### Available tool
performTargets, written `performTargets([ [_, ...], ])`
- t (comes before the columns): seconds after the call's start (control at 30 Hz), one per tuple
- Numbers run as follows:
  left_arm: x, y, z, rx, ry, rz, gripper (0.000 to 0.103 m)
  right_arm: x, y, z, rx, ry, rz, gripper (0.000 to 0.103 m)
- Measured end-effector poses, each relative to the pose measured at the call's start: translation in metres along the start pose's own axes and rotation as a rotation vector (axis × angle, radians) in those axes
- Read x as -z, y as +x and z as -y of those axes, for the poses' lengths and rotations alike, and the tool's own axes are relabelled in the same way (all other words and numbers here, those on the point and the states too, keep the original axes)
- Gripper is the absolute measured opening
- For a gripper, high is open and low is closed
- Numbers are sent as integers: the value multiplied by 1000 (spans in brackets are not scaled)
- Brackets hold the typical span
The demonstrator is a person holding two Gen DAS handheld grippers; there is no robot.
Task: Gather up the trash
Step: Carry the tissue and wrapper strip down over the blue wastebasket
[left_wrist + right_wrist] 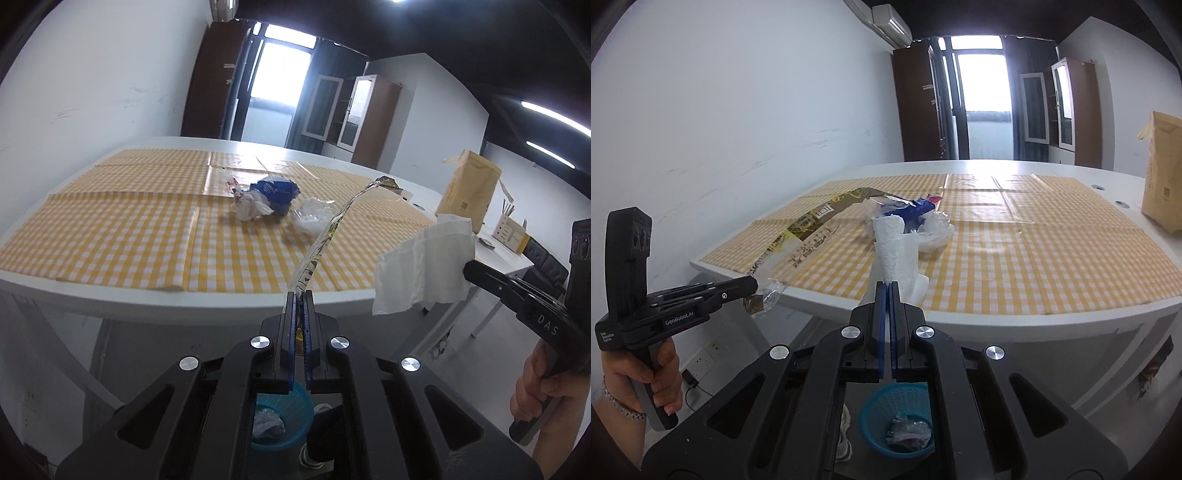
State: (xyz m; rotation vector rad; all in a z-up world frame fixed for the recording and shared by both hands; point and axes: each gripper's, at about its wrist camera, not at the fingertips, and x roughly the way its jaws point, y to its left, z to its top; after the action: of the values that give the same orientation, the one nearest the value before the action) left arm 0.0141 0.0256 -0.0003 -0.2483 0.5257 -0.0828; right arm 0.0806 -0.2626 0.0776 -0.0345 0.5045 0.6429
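1. My left gripper (299, 295) is clamped on a long clear wrapper (325, 236), right gripper (888, 286) pinching a white paper towel (894, 243).
2. Blue bin (897, 417) sits on the floor right under both.
3. I'd center over the rim first, since that floppy wrapper could drape outside.
4. 3 wads (266, 197) are still on the table (122, 218).

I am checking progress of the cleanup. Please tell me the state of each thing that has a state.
left gripper: shut on plastic wrapper
right gripper: shut on paper towel
blue basket: on floor, some trash inside
crumpled trash: still on table
brown paper bag: upright
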Motion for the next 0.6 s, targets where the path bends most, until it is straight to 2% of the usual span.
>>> performTargets([
  [0.13, 17, -6, 3, 6, 21, -27, 2, 12, -10, -7, -30, -7, -34, 1],
  [0.33, 47, -10, 5, 13, 39, -70, 2, 32, -22, -19, -25, -41, -73, 1],
  [0.6, 90, 16, 0, 1, 41, -182, 2, 68, 4, -31, -35, -51, -179, 1],
])
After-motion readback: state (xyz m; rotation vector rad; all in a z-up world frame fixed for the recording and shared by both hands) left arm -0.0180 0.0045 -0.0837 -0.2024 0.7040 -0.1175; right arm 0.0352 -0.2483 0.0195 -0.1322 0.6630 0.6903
